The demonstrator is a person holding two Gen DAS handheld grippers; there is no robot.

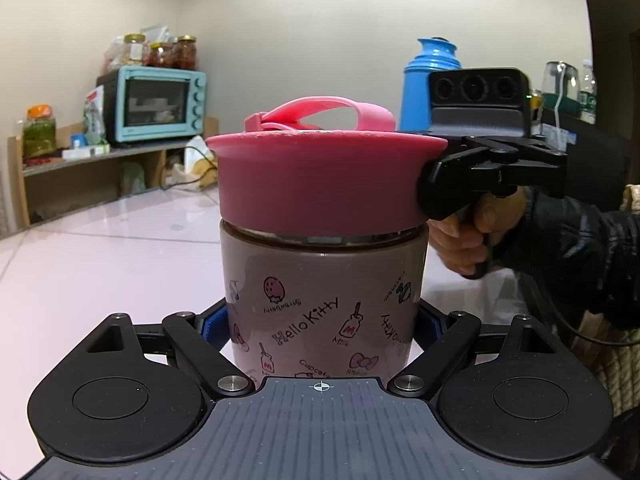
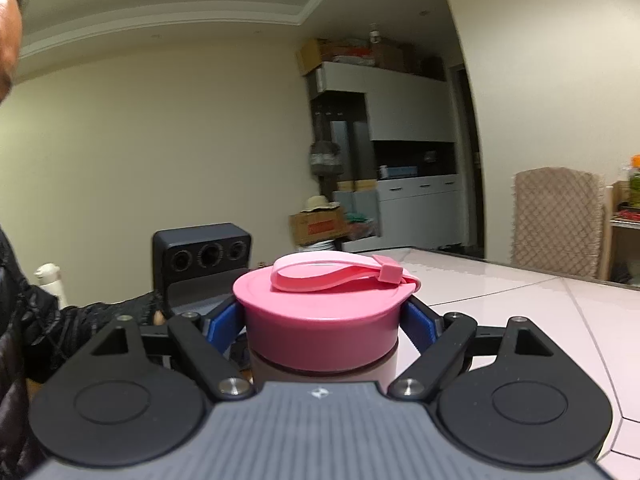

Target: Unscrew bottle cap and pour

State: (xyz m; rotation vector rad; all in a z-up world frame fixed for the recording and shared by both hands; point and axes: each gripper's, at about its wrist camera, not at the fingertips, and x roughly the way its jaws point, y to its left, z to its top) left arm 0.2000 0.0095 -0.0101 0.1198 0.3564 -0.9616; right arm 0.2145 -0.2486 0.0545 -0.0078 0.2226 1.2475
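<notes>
Bottle [image 1: 320, 300] with Hello Kitty drawings is standing upright on the pale glossy surface [image 1: 100, 248], and its wide pink cap [image 1: 328, 184] is sitting on top, with a pink carrying strap [image 1: 320, 110] lying folded over it. The left tool [image 1: 323, 322] is holding the bottle body low down: its blue pads [image 1: 214, 326] are pressing on both sides of the printed wall. The right tool [image 2: 323, 318] is reaching the cap from the side. In the right wrist view its blue pads [image 2: 224, 320] are standing at both sides of the pink cap, very close to it or just touching; I cannot tell if they are really pressing, and a narrow gap seems to be showing at the right pad. In the left wrist view a hand [image 1: 468, 232] in a dark sleeve is gripping the handle of the right tool beside the cap. Behind the bottle, a turquoise toaster oven [image 1: 160, 104] is sitting on a wooden shelf [image 1: 92, 160] with jars on top of it, and a blue thermos jug [image 1: 428, 80] is standing further back at the right. A chair with a woven cover [image 2: 556, 220] is standing at the far edge of the surface.
</notes>
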